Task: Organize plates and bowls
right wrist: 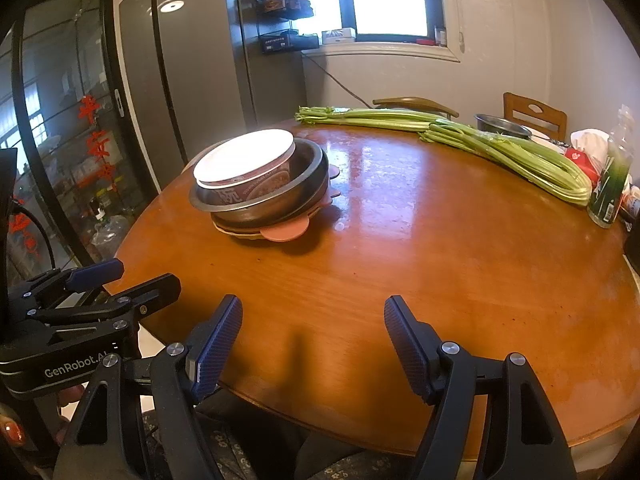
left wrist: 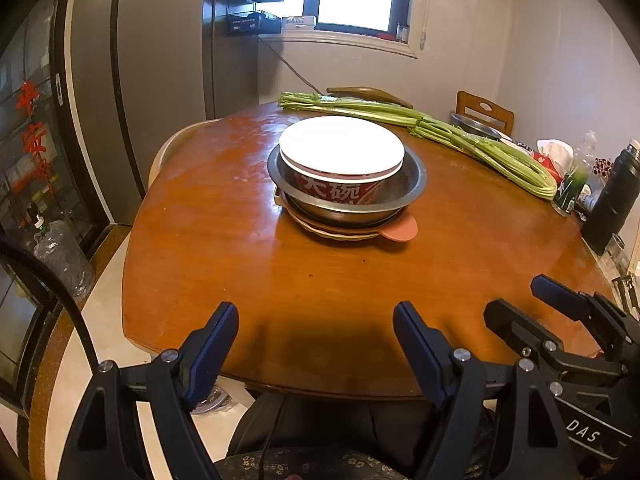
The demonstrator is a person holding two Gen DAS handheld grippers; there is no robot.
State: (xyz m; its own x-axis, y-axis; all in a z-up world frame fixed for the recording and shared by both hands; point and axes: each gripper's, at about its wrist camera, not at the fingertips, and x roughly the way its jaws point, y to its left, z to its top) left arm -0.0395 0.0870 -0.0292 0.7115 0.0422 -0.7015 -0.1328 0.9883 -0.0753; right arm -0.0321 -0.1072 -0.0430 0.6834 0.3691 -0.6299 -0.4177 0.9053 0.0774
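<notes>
A: Bowls and plates, status. Near field first: left gripper (left wrist: pixel 316 340) hangs over the near edge of the wooden table (left wrist: pixel 248 280), jaws spread, nothing between them. Right gripper (right wrist: pixel 314 344) likewise, released and empty, just beside the left.

B: Mid field?

A: One stack at the table's middle, well apart from both grippers. Bottom up: beige plates (left wrist: pixel 340 234), a pink plate (left wrist: pixel 400 229) with an ear-shaped tab, a steel bowl (left wrist: pixel 412 184), a red printed noodle bowl (left wrist: pixel 340 190) with a white lid (left wrist: pixel 342 146) nested inside.

B: So, progress?

A: Judged largely gathered; these pieces sit nested already.

B: Anything left?

A: Far field: a second steel bowl (right wrist: pixel 502 125) beyond the celery (right wrist: pixel 500 144), near the chair (right wrist: pixel 536 114). Possibly outstanding.

B: Differences between views?

A: Left wrist alone shows a black flask (left wrist: pixel 612 196). Right wrist alone shows a second pink tab (right wrist: pixel 335 171) behind the stack, and painted fingernails (right wrist: pixel 12 432) on the hand at the left gripper.
</notes>
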